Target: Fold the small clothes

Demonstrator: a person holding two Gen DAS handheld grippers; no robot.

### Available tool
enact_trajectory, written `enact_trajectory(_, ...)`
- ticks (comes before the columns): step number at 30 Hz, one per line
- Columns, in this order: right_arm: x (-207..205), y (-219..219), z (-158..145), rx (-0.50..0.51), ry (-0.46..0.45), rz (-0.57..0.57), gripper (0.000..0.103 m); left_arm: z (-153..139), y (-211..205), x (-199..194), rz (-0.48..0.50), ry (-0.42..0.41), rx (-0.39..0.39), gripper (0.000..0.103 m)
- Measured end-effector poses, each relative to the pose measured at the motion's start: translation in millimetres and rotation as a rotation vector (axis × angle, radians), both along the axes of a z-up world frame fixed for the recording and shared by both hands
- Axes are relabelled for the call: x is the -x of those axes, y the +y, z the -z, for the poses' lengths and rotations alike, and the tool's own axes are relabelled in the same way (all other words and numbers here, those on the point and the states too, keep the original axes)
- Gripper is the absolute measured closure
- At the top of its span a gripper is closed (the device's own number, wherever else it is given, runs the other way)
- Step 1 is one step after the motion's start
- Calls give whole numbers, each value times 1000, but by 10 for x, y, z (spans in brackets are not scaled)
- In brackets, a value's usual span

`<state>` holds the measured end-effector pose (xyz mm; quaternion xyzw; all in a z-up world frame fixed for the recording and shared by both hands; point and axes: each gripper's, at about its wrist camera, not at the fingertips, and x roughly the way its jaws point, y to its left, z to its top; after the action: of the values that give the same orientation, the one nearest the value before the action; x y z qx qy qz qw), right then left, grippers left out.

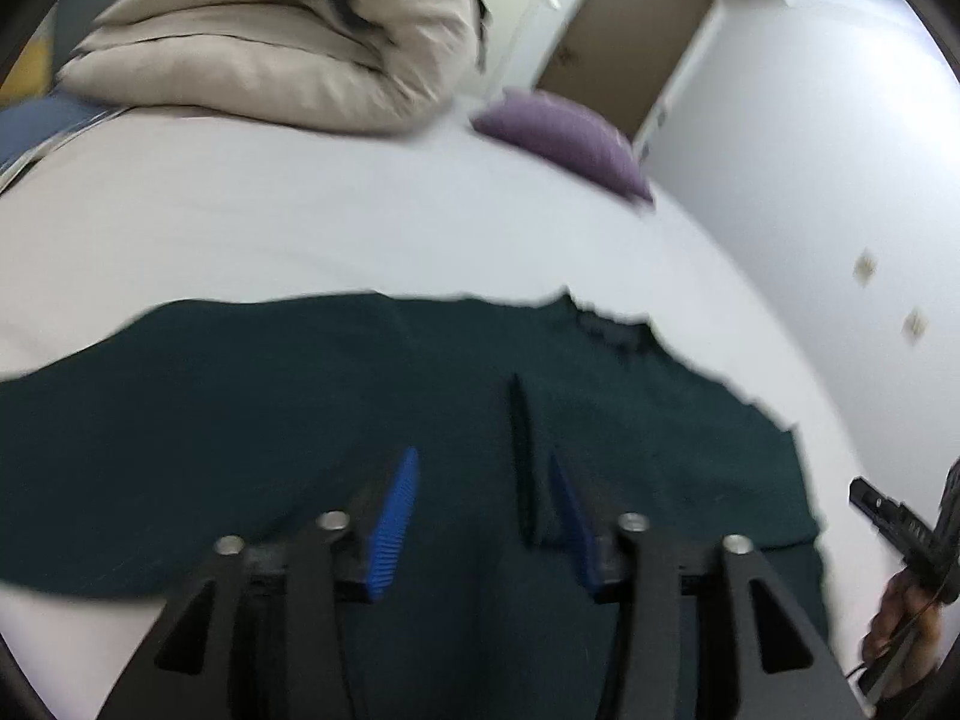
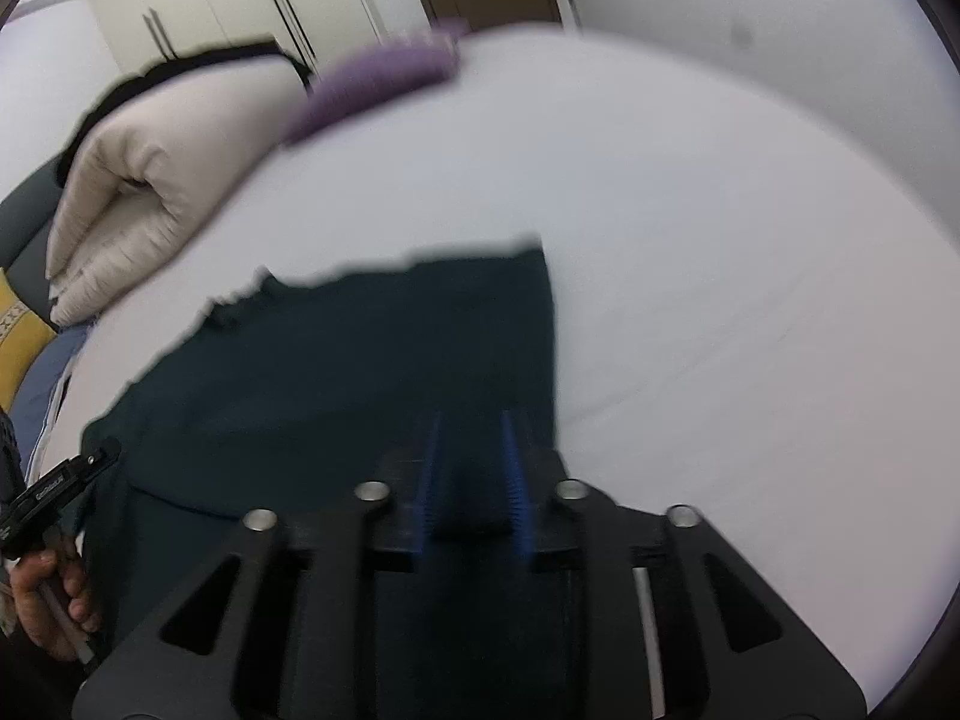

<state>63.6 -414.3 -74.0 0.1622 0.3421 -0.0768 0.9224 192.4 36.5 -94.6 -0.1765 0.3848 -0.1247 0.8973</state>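
Left tongs [image 1: 480,480] tilt down over the dark green garment [image 1: 300,420] spread on the white bed [image 1: 360,210], blue pads apart, gripping nothing. Right tongs [image 2: 471,468] (blurred) angle down likewise, narrowly parted, cloth edge between, unpinched.
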Motion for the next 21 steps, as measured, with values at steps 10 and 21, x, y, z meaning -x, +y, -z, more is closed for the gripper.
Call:
enact_trajectory(10, 515, 1131, -598, -149, -207, -204, 20, 376, 2276, 1353, -473, 49, 443, 31)
enact_trajectory(21, 536, 2196, -432, -288, -133, -355, 20, 877, 3409, 1408, -835, 43, 770, 34)
